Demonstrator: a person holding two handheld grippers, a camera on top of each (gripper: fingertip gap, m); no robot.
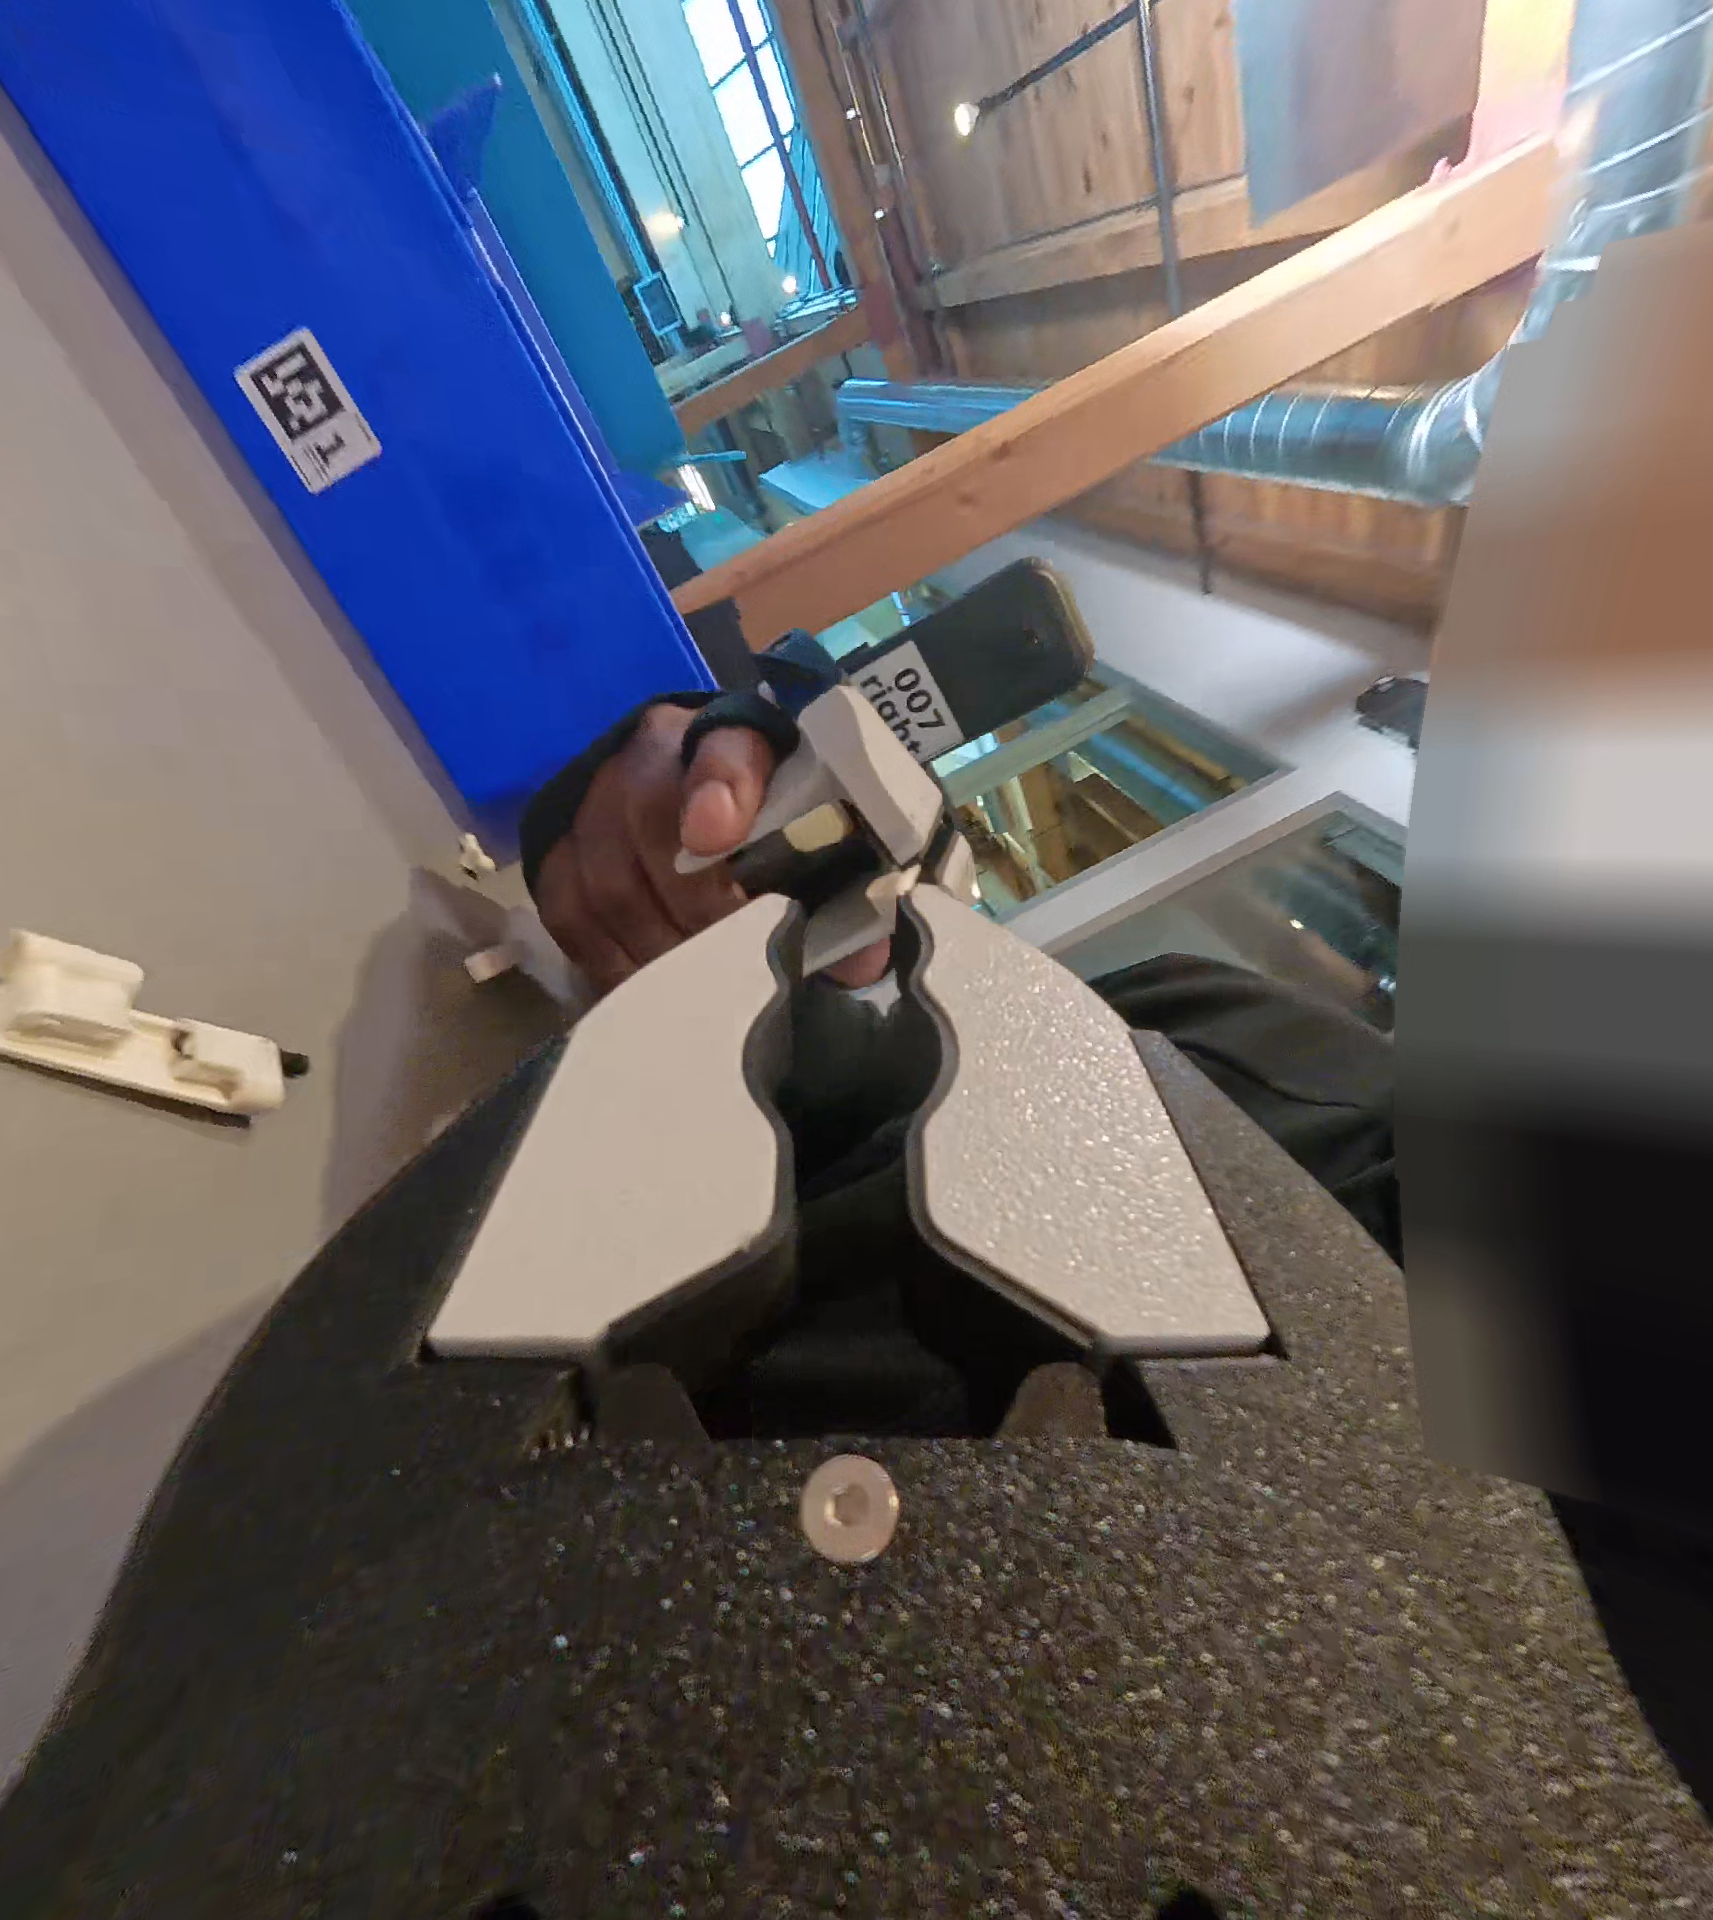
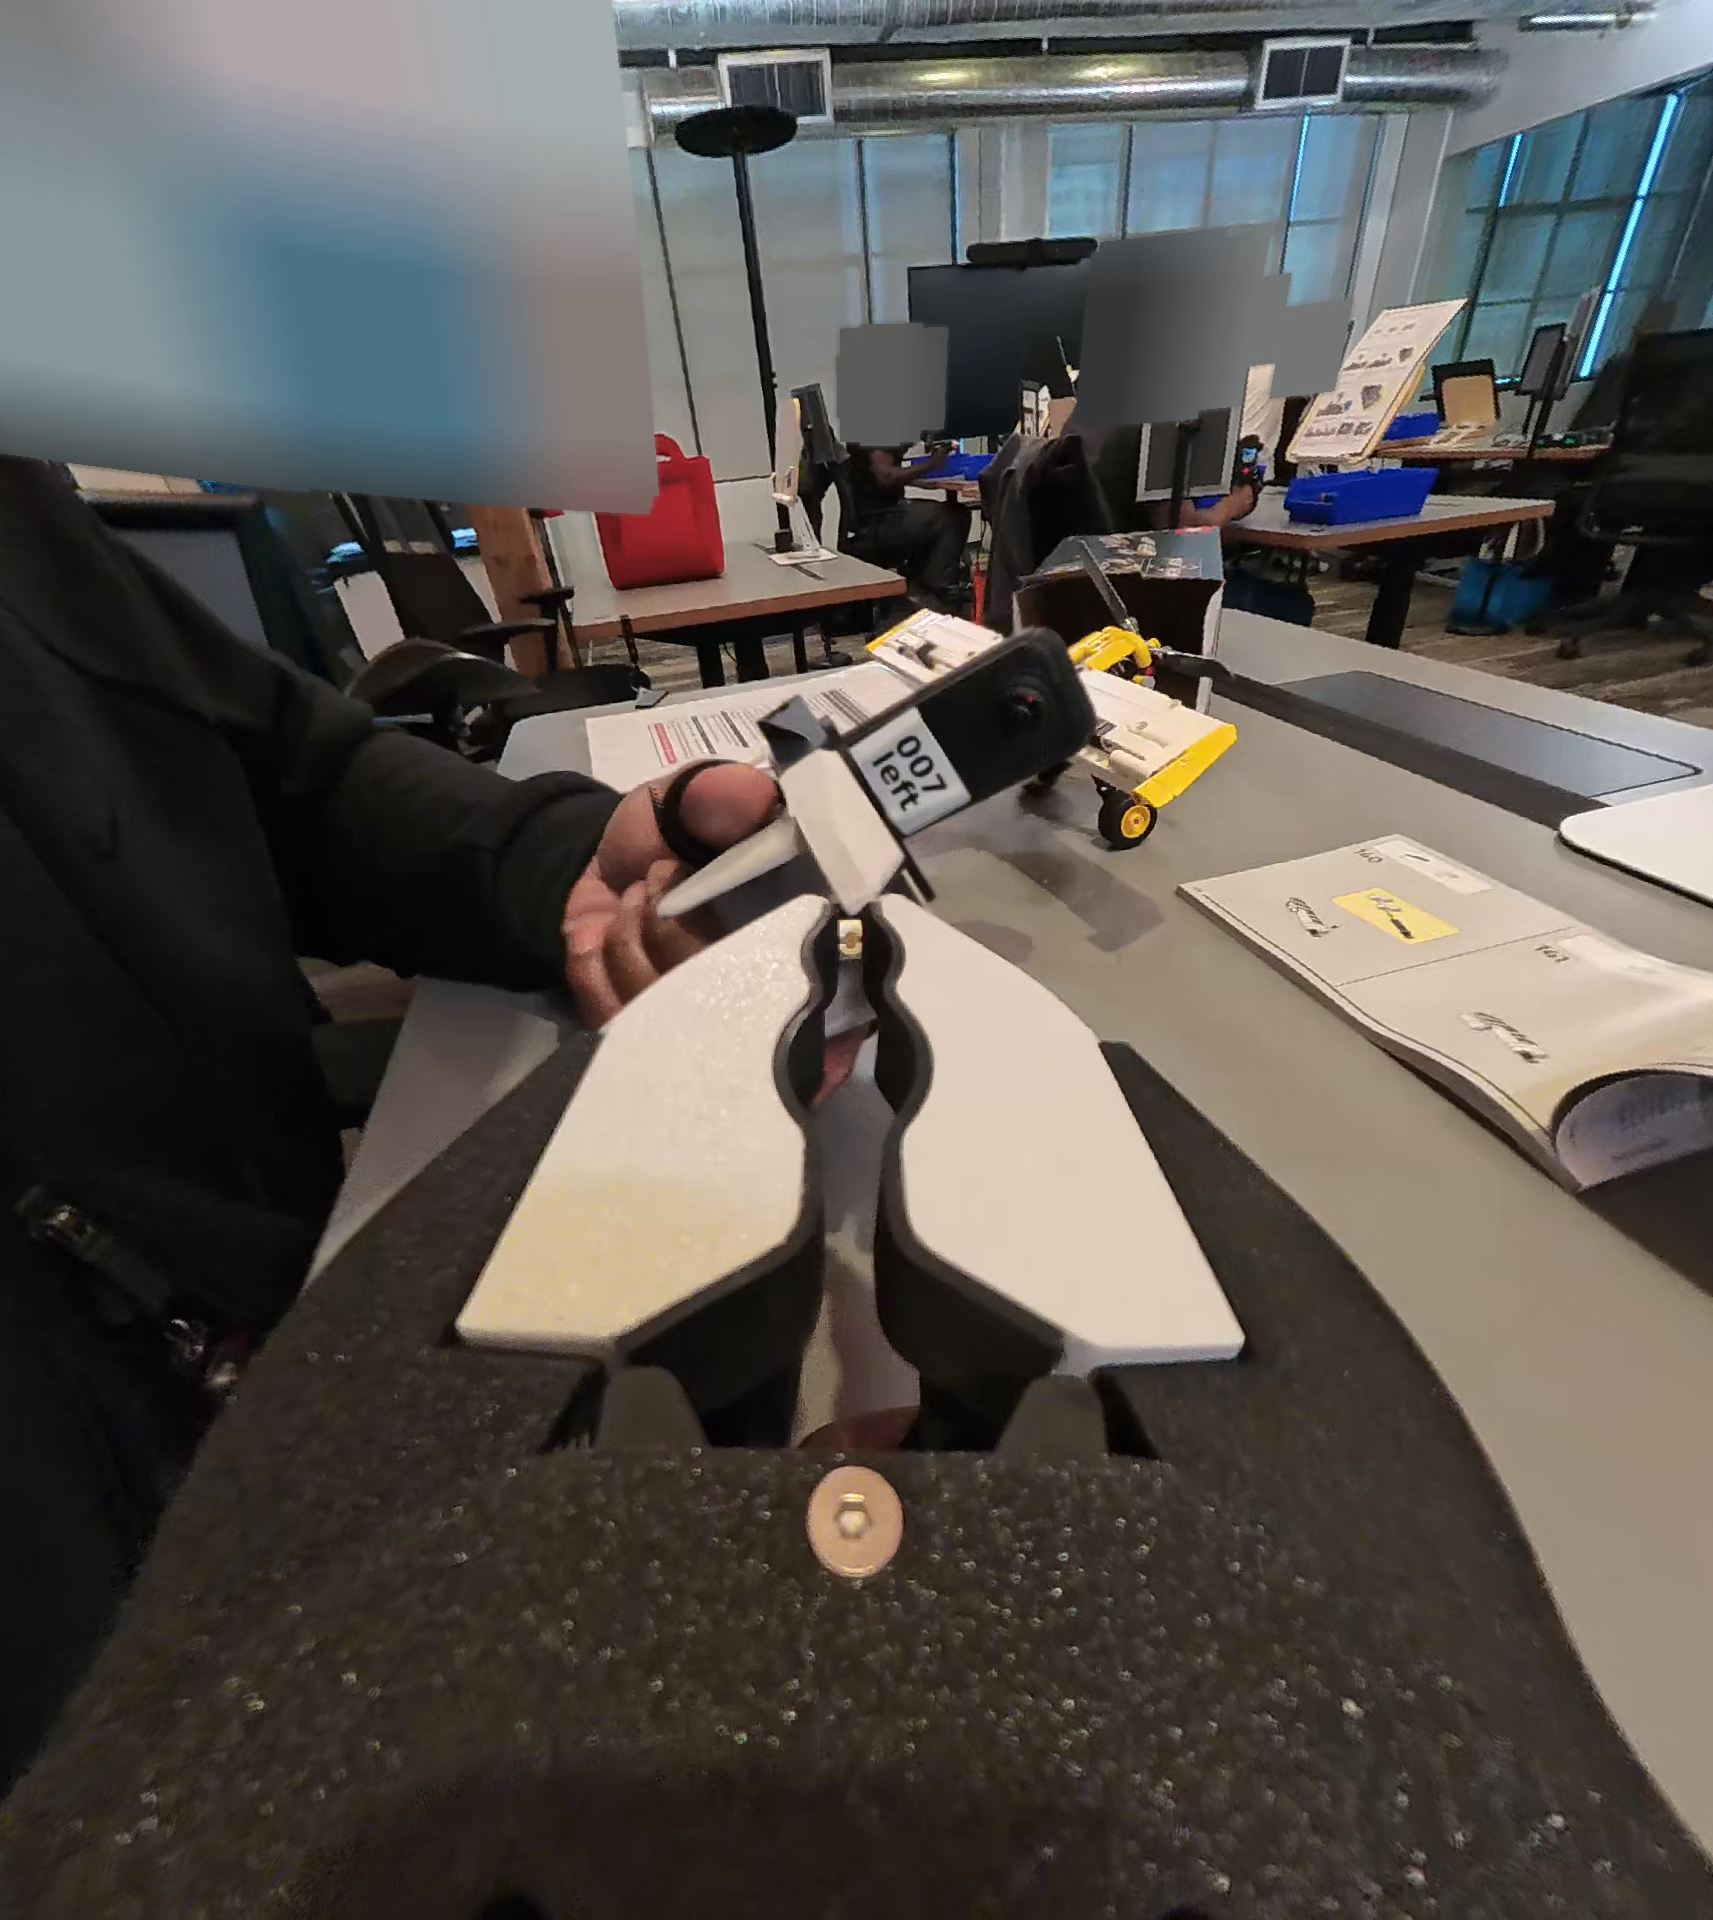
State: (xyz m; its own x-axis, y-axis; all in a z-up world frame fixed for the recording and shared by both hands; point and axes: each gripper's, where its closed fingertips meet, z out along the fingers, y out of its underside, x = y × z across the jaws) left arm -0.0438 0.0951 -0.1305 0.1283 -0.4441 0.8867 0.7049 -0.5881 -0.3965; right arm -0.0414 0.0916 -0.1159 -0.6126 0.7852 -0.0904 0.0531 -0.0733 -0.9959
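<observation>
- Black speckled housing fills the foreground of the left wrist view. From it the left gripper (image 1: 852, 920) reaches out with its two grey fingers spread at the tips.
- Between those tips sits a grey fingertip of the right gripper (image 1: 883, 894), held in a gloved hand (image 1: 623, 852). Whether the left pads press on that fingertip cannot be told.
- Well off to the left, a flat white plastic part (image 1: 104, 1023) lies on the grey table (image 1: 52, 727), and a blue plastic bin (image 1: 364, 312) stands beyond it.
- In the right wrist view the right gripper (image 2: 852, 914) has its fingers drawn nearly together, pinching a small cream plastic piece (image 2: 847, 940) at the very tips.
- Just beyond that piece, the left gripper (image 2: 883, 883) points its tips at it, held in the other hand (image 2: 623, 914).
- That pinch looks slight, being on so small a piece, so any sideways push could twist it.
- Farther back on the table are a printed sheet (image 2: 696, 738), a yellow-and-white brick vehicle (image 2: 1153, 758) and an open instruction booklet (image 2: 1454, 966).
</observation>
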